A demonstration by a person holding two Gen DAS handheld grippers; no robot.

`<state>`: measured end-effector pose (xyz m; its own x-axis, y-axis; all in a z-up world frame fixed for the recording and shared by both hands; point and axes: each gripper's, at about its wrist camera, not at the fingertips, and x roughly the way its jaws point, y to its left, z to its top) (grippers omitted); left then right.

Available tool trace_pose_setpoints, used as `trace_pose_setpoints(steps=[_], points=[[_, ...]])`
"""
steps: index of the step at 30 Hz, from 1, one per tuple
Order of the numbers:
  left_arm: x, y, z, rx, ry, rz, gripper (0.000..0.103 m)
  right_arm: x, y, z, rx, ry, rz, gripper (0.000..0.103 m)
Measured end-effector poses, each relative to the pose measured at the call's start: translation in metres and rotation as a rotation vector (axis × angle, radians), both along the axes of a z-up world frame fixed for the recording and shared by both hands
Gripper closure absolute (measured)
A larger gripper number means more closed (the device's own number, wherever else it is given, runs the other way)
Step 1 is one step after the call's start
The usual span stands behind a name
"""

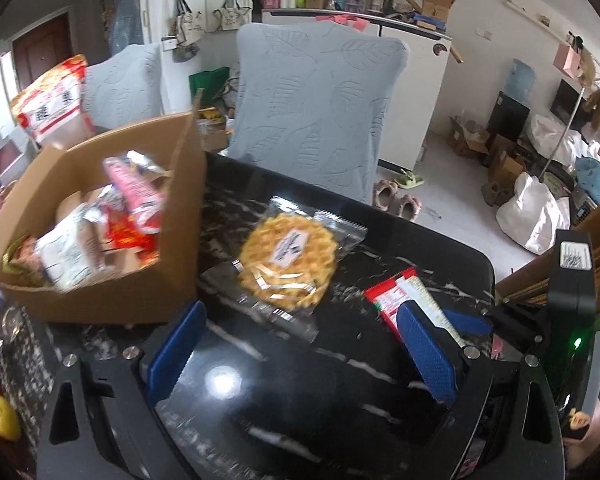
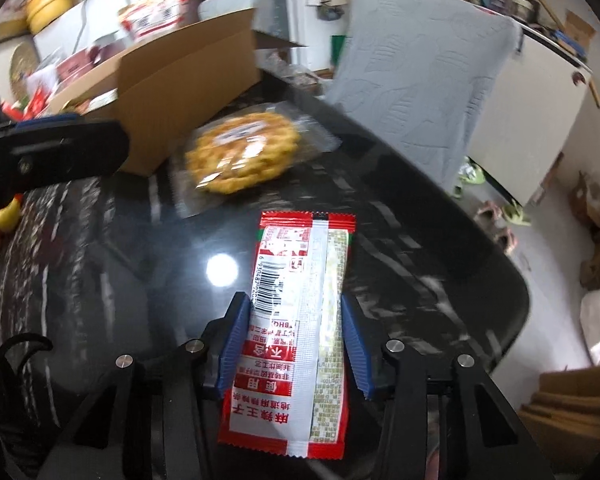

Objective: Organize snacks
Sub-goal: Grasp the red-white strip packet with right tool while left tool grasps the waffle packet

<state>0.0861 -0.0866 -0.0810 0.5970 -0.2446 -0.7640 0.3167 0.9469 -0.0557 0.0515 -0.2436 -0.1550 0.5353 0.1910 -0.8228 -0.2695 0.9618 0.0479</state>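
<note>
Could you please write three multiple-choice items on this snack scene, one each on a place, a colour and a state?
1. Where does the round yellow waffle in clear wrap lie?
A. in the box
B. on the black marble table beside the brown cardboard box
C. on the chair

2. What colour are the pads of the right gripper?
A. blue
B. green
C. white

3. What is the state of the left gripper?
A. shut on the waffle
B. shut on the box
C. open, holding nothing

Key: 1 B, the waffle rests on the tabletop by the box wall. 2 A, both pads flanking the red and white snack packet are blue. 3 C, its fingers stand wide apart over bare table.
</note>
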Motion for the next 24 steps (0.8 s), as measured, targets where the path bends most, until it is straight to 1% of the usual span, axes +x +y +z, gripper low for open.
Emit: trace_pose_setpoints(steps=[5,9,11,13,15,17,20,22,23,24], points=[[0.032,-0.019,-0.011,0.004,0.014,0.011,0.005,0.019,-0.029,0.002,0.021,-0.006,-0.010,0.058],[0.059,-0.027,-0.029,0.043,0.049,0.025,0.005,0.038,-0.039,0.001,0.031,-0.008,0.012,0.058],[0.075,-0.023,-0.038,0.016,0.087,0.047,0.005,0.047,-0.044,0.002,0.057,0.005,0.022,0.058],[0.086,-0.020,-0.045,-0.010,0.121,0.050,0.005,0.056,-0.046,0.002,0.081,0.025,0.029,0.058],[0.093,-0.020,-0.048,-0.005,0.122,0.045,0.005,0.062,-0.048,0.002,0.093,0.039,0.042,0.058],[0.099,-0.025,-0.050,0.029,0.113,0.029,0.005,0.066,-0.050,0.003,0.096,0.045,0.056,0.058],[0.106,-0.030,-0.058,0.077,0.145,0.012,0.005,0.072,-0.049,0.001,0.092,0.043,0.086,0.058],[0.110,-0.028,-0.068,0.068,0.201,0.005,0.005,0.077,-0.048,0.001,0.095,0.041,0.099,0.058],[0.111,-0.026,-0.071,0.056,0.215,0.008,0.005,0.079,-0.048,0.001,0.101,0.040,0.107,0.057],[0.108,-0.026,-0.069,0.059,0.192,0.009,0.005,0.079,-0.048,0.000,0.104,0.038,0.110,0.057]])
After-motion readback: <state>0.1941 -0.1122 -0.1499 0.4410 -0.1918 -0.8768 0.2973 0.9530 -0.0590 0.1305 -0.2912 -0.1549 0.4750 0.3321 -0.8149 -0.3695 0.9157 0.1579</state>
